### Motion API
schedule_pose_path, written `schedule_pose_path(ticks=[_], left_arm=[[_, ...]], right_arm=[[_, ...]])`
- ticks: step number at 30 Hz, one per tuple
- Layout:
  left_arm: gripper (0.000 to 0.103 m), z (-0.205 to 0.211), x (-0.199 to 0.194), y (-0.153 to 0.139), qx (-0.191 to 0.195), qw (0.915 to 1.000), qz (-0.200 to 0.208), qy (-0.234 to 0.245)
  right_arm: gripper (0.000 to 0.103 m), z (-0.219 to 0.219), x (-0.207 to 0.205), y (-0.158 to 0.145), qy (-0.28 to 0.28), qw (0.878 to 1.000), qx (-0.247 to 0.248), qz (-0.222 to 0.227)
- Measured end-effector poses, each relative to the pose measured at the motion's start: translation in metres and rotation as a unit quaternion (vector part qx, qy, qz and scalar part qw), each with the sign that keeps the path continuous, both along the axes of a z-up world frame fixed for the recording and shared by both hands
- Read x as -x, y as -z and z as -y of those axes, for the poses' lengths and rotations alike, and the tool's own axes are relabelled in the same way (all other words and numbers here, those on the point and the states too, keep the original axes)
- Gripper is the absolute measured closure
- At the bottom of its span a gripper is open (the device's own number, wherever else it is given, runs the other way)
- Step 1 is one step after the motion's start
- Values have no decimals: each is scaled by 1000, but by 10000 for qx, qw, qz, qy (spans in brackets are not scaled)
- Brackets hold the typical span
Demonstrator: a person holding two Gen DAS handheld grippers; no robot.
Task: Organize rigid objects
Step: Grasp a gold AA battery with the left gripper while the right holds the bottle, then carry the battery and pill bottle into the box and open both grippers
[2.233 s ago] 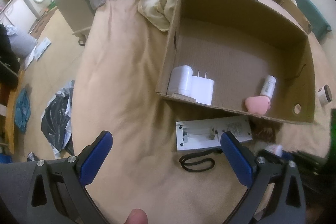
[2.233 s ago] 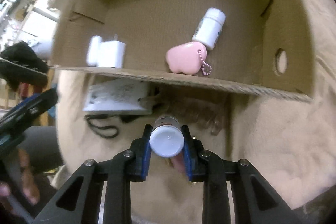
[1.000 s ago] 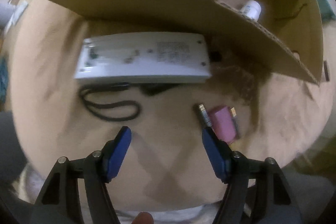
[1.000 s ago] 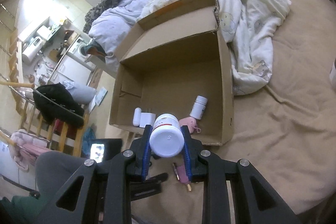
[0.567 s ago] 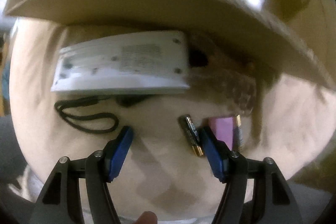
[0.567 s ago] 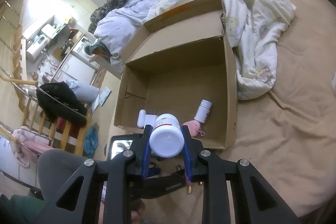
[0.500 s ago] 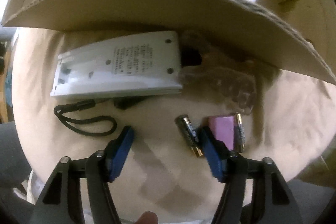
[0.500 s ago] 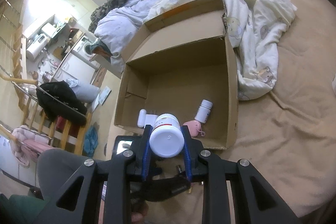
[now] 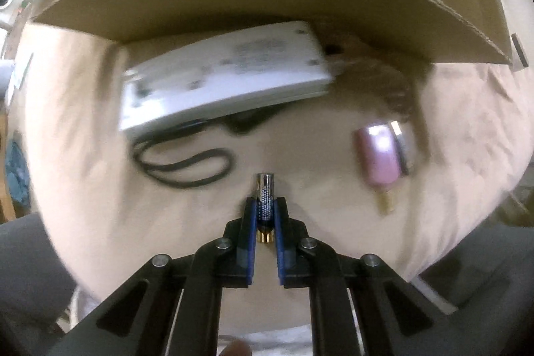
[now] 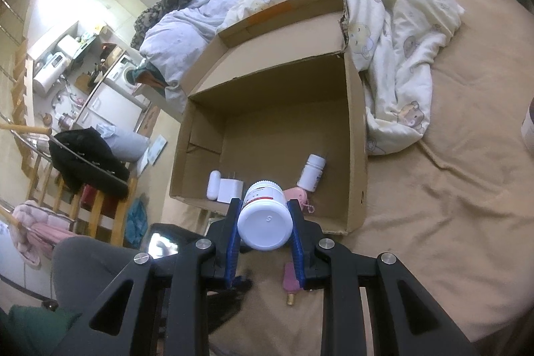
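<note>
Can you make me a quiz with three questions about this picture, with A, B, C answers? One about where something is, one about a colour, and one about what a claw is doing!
1. Where is the small white bottle?
A. inside the cardboard box
B. on the floor
C. on the chair

2. What colour is the little flat thing lying on the bed beside the left claw?
A. green
B. pink
C. orange

3. What is the left claw doing?
A. wide open and empty
B. squeezing a sock
C. shut on a battery

Answers:
1 A, the bottle lies on the box floor near the pink heart-shaped thing.
2 B, it shows pink against the tan bedcover.
3 C, both blue pads press on the battery's sides.
</note>
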State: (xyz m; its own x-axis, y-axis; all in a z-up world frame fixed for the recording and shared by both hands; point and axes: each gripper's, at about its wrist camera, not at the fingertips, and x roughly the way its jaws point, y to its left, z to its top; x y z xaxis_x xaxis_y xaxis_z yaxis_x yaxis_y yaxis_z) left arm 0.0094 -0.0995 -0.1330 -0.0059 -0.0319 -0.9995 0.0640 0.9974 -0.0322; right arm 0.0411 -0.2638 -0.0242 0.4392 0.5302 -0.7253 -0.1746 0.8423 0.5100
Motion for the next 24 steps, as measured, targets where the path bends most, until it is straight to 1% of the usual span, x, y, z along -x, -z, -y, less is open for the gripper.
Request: schedule_pose_path(ticks=[3,9,11,13,15,16,18,19,20,22,24], left_arm=[[94,-19,7,-9,-79,9999,59,-62],[94,-65,13,-36,44,9990,192,-396],[94,-78,17,-51,-11,9985,407,-377],[94,-85,20,-74,-118,9969,732,-273],[94,-89,21,-95,-119,9945,1013,-242],[94,-99,18,-101,-122,9931,1141,-236],[94,-103,8,-114,-23,9898,1399,-282],[94,-109,7,-126,156,9876,1525,-323],[94,-113,1,-134,255,9856,1635,-349],[94,-117,-15,-151,297,9810,1887,-350],[94,-110,-23,-155,298,9773,2072,-321]], right_arm=[[75,-3,0,1,-27,10000,59,-16],[75,-5,1,4,-20,9999,149,-72],[75,-5,1,5,-17,9998,167,-73],[75,-6,2,4,-32,9999,167,-23],[75,-9,4,2,-76,9998,182,57],[75,-10,4,1,-87,9997,189,83],[75,-12,4,-1,-86,9997,203,137],[75,-13,4,-2,-70,9996,200,173],[75,-13,4,-4,-54,9996,188,211],[75,-14,2,-7,-34,9995,162,284],[75,-16,0,-8,-23,9993,183,322]])
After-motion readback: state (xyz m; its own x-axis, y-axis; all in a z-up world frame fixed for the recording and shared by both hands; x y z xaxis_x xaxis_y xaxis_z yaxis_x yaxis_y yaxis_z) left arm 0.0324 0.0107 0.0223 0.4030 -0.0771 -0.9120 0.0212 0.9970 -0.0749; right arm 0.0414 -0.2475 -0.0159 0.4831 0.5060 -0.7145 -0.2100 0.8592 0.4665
